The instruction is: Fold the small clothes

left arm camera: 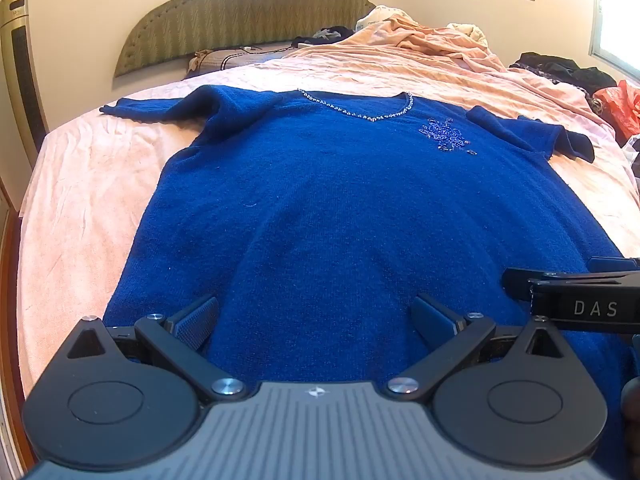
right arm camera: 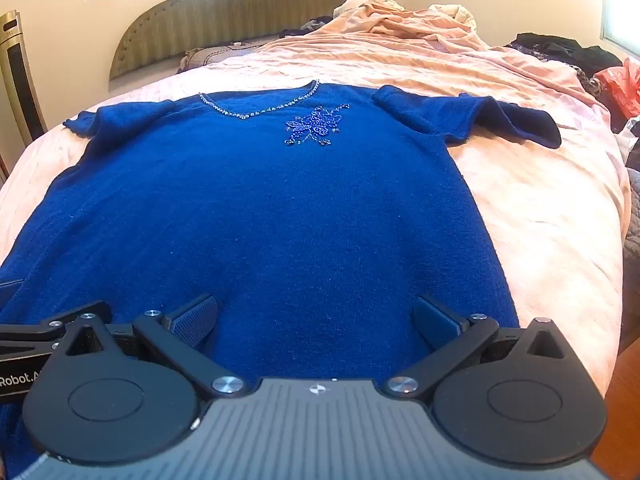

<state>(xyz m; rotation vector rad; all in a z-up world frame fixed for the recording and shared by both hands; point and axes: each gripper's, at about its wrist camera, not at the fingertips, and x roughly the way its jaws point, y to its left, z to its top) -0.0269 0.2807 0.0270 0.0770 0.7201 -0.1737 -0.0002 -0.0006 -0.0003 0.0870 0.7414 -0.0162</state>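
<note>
A blue knit short-sleeved sweater (left arm camera: 340, 208) (right arm camera: 272, 208) lies flat and face up on the pink bedsheet (left arm camera: 80, 200), neckline away from me, with a beaded collar and a beaded flower (right arm camera: 314, 126) on the chest. Both sleeves are spread out to the sides. My left gripper (left arm camera: 314, 320) hovers open over the sweater's near hem, left of centre. My right gripper (right arm camera: 316, 318) is open over the hem's right part. Each gripper's side shows in the other's view: the right gripper (left arm camera: 576, 300), the left gripper (right arm camera: 48, 332). Nothing is held.
A crumpled pink blanket (left arm camera: 420, 36) is piled at the far right of the bed, before a green headboard (left arm camera: 248, 8). Dark clothes (left arm camera: 568, 72) and an orange bag (left arm camera: 618, 104) lie at the right edge. A tall gold appliance (left arm camera: 20, 72) stands left.
</note>
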